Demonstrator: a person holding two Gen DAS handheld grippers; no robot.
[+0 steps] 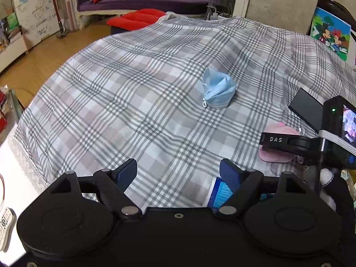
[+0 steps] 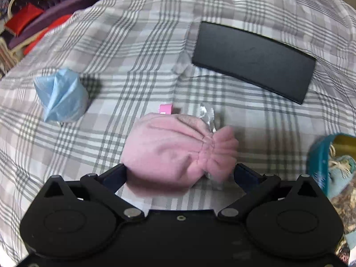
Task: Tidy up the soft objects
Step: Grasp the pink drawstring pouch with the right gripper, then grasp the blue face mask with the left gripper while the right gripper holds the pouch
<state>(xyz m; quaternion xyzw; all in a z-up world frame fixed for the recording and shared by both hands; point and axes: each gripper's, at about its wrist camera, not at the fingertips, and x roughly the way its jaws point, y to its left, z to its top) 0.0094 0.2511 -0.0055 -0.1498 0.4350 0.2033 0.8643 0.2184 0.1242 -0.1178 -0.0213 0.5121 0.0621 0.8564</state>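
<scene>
Right gripper (image 2: 180,173): fingers standing wide, straddling the pink pouch (image 2: 178,149), pads apparently not pressing it. Pouch lying on the checked cloth (image 2: 133,55), near a black case (image 2: 253,60). Left gripper (image 1: 178,173): fingers standing partly apart, holding nothing. Blue mask (image 1: 219,91): sitting crumpled mid-cloth, well apart.

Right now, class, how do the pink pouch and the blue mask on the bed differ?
The pouch is pink, fuzzy and gathered at one end; the mask is pale blue, smooth and crumpled. The pouch lies between the open right tool's fingers; the mask sits alone, farther off. Both are soft and rest on the plaid cover.
</scene>
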